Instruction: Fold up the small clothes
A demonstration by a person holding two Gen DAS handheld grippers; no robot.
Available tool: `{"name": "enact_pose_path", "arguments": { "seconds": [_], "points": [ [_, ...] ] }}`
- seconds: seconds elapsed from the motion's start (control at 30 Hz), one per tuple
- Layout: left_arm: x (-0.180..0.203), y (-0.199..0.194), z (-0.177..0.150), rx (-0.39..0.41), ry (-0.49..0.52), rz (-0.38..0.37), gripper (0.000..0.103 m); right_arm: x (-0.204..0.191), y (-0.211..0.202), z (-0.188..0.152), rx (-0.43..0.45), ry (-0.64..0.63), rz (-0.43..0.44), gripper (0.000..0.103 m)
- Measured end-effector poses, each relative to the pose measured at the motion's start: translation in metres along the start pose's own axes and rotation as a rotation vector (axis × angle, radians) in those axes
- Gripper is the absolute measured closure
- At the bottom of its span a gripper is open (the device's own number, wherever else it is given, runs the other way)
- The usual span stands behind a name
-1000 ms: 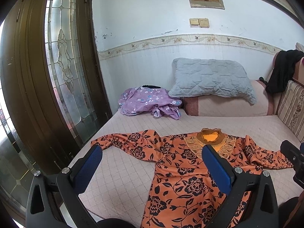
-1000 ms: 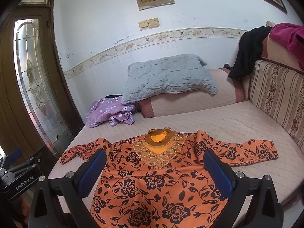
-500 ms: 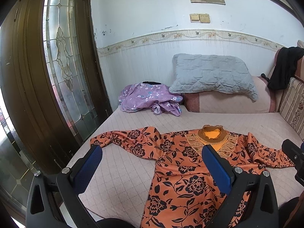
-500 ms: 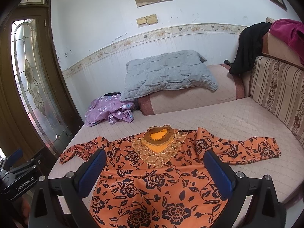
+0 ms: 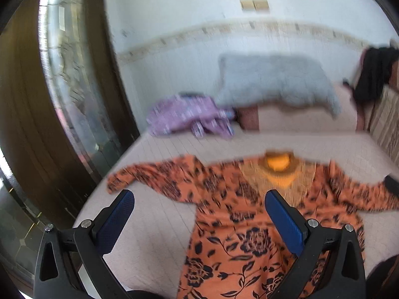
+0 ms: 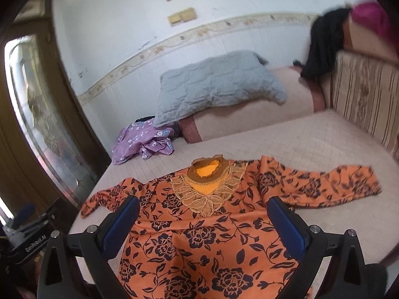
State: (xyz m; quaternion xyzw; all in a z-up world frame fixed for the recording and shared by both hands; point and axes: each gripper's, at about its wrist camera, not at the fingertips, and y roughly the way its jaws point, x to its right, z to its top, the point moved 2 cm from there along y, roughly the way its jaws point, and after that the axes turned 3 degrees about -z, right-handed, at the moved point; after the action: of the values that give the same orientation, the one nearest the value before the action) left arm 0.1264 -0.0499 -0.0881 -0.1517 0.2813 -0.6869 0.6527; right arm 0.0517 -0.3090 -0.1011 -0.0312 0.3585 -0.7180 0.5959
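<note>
Orange floral blouse (image 6: 199,236) lies flat, front up, on the bed (image 6: 311,144), sleeves spread; lace collar toward the grey pillow (image 6: 219,84). Hem cut off at the frame bottom. Left wrist view motion-blurred; print smeared. Left tool (image 5: 199,214) released, empty. Right tool (image 6: 203,220) released, empty, above the blouse. Purple garment (image 6: 142,143) crumpled beside the pillow.

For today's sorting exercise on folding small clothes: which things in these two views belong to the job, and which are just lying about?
Belongs to the job:
orange floral top, spread flat on the bed
left claw, open
right claw, open

Just lying about:
grey pillow
purple floral garment, crumpled, perhaps next to fold
black garment
magenta cloth
</note>
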Motion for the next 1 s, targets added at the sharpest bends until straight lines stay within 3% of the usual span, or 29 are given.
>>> {"name": "enact_pose_path", "arguments": {
  "seconds": [0.1, 0.13, 0.27, 0.33, 0.43, 0.53, 0.6, 0.7, 0.87, 0.97, 1.0],
  "points": [
    [0.02, 0.044, -0.016, -0.107, 0.053, -0.005, 0.0, 0.077, 0.024, -0.005, -0.065, 0.225, -0.038, 0.0],
    [0.029, 0.059, -0.023, -0.135, 0.078, -0.006, 0.0, 0.104, 0.028, -0.007, -0.065, 0.279, -0.094, 0.0],
    [0.047, 0.085, -0.032, -0.17, 0.094, -0.034, 0.0, 0.171, 0.027, -0.008, -0.05, 0.319, -0.29, 0.0],
    [0.053, 0.095, -0.028, -0.165, 0.093, -0.049, 0.0, 0.193, 0.029, -0.007, -0.057, 0.327, -0.328, 0.0],
    [0.063, 0.124, -0.025, -0.161, 0.112, -0.035, 0.0, 0.247, 0.036, -0.006, -0.069, 0.44, -0.354, 0.0],
    [0.069, 0.164, -0.031, -0.217, 0.122, -0.033, 0.0, 0.311, 0.047, -0.014, -0.071, 0.69, -0.301, 0.001],
    [0.074, 0.193, -0.038, -0.272, 0.129, -0.034, 0.0, 0.348, 0.058, -0.023, -0.08, 0.858, -0.257, 0.011],
    [0.077, 0.221, -0.049, -0.317, 0.131, -0.021, 0.0, 0.38, 0.076, -0.03, -0.105, 0.982, -0.24, 0.026],
    [0.082, 0.247, -0.069, -0.38, 0.139, -0.047, 0.0, 0.395, 0.096, -0.017, -0.087, 0.972, -0.295, 0.027],
    [0.08, 0.25, -0.079, -0.367, 0.122, -0.077, 0.0, 0.402, 0.107, -0.01, -0.071, 0.956, -0.345, 0.028],
    [0.077, 0.251, -0.082, -0.364, 0.093, -0.094, 0.0, 0.4, 0.109, -0.006, -0.066, 0.93, -0.368, 0.032]
  ]
}}
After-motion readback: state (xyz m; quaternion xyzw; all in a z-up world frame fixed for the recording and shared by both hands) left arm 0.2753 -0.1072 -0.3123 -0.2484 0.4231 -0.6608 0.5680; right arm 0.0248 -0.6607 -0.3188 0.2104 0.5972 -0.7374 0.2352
